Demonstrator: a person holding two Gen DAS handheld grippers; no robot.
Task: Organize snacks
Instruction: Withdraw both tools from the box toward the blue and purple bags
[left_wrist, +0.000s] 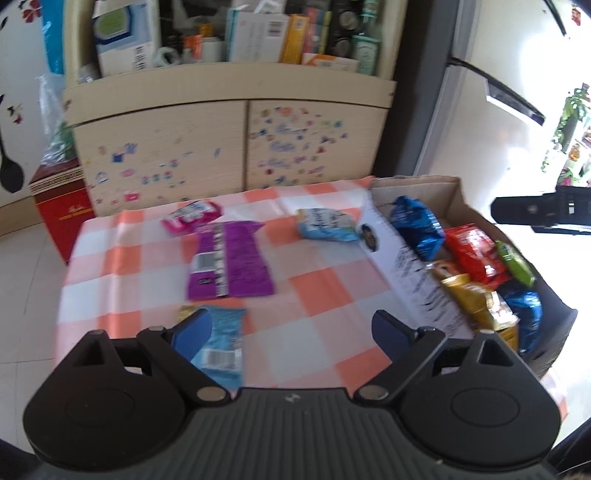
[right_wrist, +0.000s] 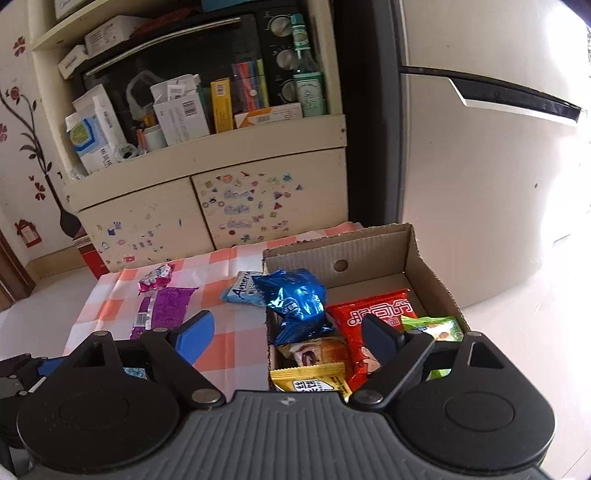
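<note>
A cardboard box (right_wrist: 369, 258) at the table's right holds a blue packet (right_wrist: 295, 302), a red one (right_wrist: 373, 321), a green one (right_wrist: 432, 328), a yellow one (right_wrist: 310, 382) and a wrapped bun (right_wrist: 317, 350). My right gripper (right_wrist: 291, 336) hangs open over the box's left wall with nothing between its fingers. On the checked cloth (left_wrist: 332, 295) lie a purple packet (left_wrist: 229, 258), a pink packet (left_wrist: 192, 219) and a light blue packet (left_wrist: 325, 223). My left gripper (left_wrist: 291, 332) is open and empty above the cloth's near edge. Another light blue packet (left_wrist: 221, 343) lies by its left finger.
A sticker-covered cabinet (left_wrist: 229, 147) stands behind the table, its shelf crowded with boxes and bottles. A pale fridge (right_wrist: 480, 166) rises at the right. A red box (left_wrist: 62, 206) sits on the floor at the left. The right gripper's black body (left_wrist: 543, 214) shows beyond the cardboard box.
</note>
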